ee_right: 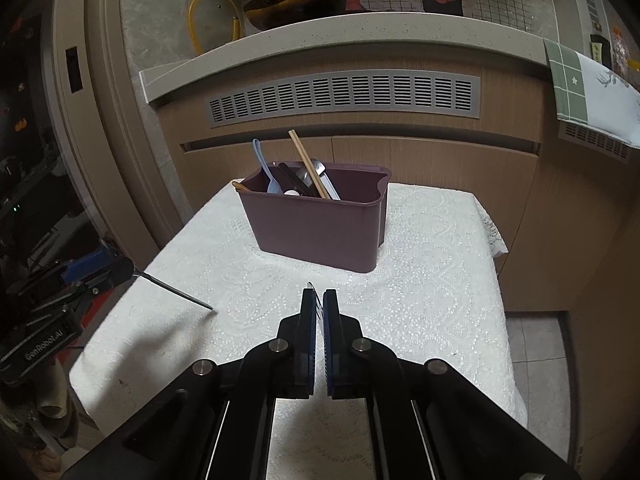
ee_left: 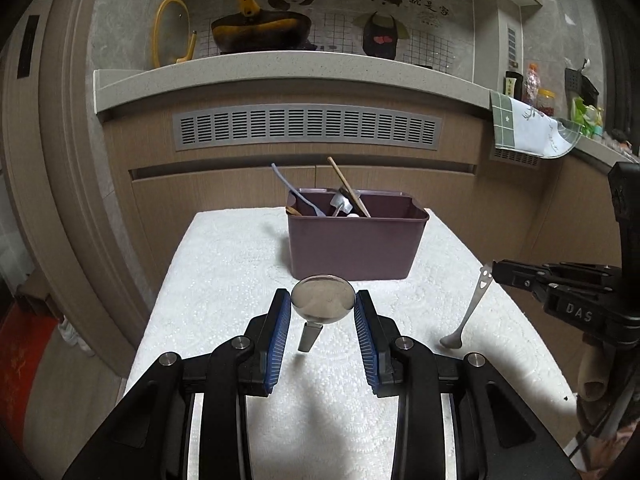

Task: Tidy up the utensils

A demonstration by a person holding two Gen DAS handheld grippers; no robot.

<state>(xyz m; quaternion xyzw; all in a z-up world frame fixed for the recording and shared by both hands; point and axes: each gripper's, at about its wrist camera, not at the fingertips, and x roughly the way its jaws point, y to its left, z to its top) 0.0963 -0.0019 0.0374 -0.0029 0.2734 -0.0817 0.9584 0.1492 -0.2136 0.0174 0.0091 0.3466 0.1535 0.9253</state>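
My left gripper (ee_left: 322,296) is shut on the round bowl of a steel spoon (ee_left: 323,300), whose handle slants down toward the cloth. The right wrist view shows that left gripper (ee_right: 128,272) at the table's left edge, with the thin handle (ee_right: 176,292) pointing at the cloth. My right gripper (ee_right: 319,294) is shut on the top end of a small steel spoon (ee_left: 474,304) with a smiley-face handle. Its bowl end touches the cloth at the right. A purple bin (ee_left: 356,240) (ee_right: 316,232) stands at the far middle of the table and holds several utensils, chopsticks among them.
The small table wears a white lace cloth (ee_left: 224,272) (ee_right: 432,280); its edges drop off left, right and near. Behind stands a wooden cabinet with a vent (ee_left: 308,126). The counter above it holds a pan (ee_left: 260,30). A green-and-white cloth (ee_left: 520,124) hangs at the right.
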